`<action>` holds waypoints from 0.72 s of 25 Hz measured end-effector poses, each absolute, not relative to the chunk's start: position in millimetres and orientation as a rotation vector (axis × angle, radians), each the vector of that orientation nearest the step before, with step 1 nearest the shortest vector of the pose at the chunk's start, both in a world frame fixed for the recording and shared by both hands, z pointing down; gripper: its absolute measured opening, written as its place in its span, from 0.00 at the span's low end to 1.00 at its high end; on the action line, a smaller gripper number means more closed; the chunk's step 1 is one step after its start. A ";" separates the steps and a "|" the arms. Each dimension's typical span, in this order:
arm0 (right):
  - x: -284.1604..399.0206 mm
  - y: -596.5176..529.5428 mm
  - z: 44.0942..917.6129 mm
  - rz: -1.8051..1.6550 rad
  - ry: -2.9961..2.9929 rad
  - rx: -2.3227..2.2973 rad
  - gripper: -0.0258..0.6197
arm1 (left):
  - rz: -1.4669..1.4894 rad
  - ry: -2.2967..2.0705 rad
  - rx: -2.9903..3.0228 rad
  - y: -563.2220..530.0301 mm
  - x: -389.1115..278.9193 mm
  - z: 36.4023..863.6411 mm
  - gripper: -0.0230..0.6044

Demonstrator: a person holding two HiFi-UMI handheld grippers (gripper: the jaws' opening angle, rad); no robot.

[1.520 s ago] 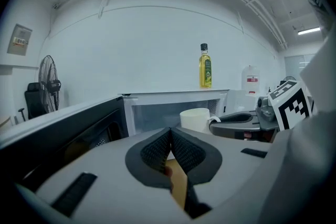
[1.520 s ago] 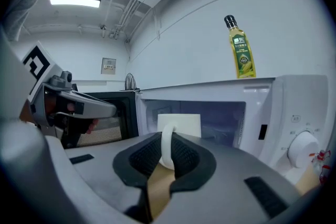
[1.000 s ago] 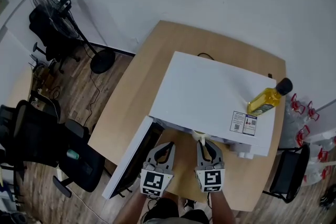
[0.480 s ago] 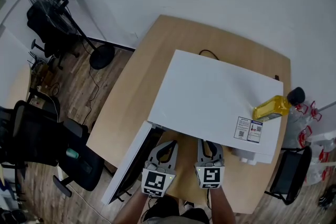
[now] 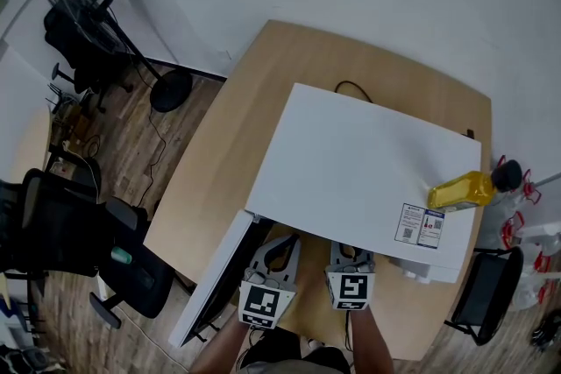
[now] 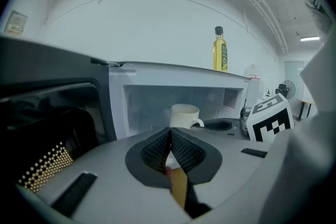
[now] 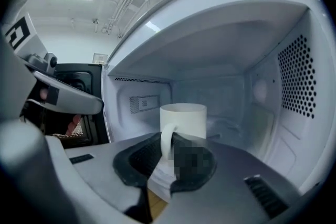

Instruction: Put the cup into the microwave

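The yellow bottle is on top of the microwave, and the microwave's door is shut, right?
Not quite. The door is open, swung out to the left; the left gripper view looks straight into the oven. The yellow bottle is on top of the microwave, as you said.

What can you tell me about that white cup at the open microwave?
The cup is a plain white mug, ceramic by its look, cylindrical, with one loop handle. It stands upright within the open microwave, handle turned towards the right gripper, whose jaws grip that handle. Its inside and base are hidden, so whether it rests on the microwave floor cannot be told. Nothing else is seen touching it.
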State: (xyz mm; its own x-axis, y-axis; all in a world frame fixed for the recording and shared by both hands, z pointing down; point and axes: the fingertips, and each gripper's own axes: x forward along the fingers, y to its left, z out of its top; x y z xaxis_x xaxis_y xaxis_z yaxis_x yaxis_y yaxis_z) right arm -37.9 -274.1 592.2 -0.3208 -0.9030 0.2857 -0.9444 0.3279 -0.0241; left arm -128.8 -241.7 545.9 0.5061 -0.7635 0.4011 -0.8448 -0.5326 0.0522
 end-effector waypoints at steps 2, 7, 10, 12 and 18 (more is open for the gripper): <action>-37.7 -277.5 592.0 0.275 -2.371 1.684 0.12 | 0.492 -1.358 2.511 -242.1 -126.9 547.2 0.07; -37.7 -281.6 591.8 0.275 -2.368 1.689 0.12 | 0.499 -1.348 2.513 -242.5 -123.3 550.3 0.07; -37.0 -280.8 593.6 0.286 -2.364 1.690 0.12 | 0.502 -1.348 2.513 -241.4 -123.1 550.7 0.07; -37.0 -280.0 594.2 0.298 -2.367 1.683 0.12 | 0.501 -1.352 2.511 -240.6 -124.2 550.4 0.07; -37.9 -276.3 595.5 0.337 -2.383 1.654 0.23 | 0.507 -1.363 2.503 -238.8 -128.3 549.6 0.07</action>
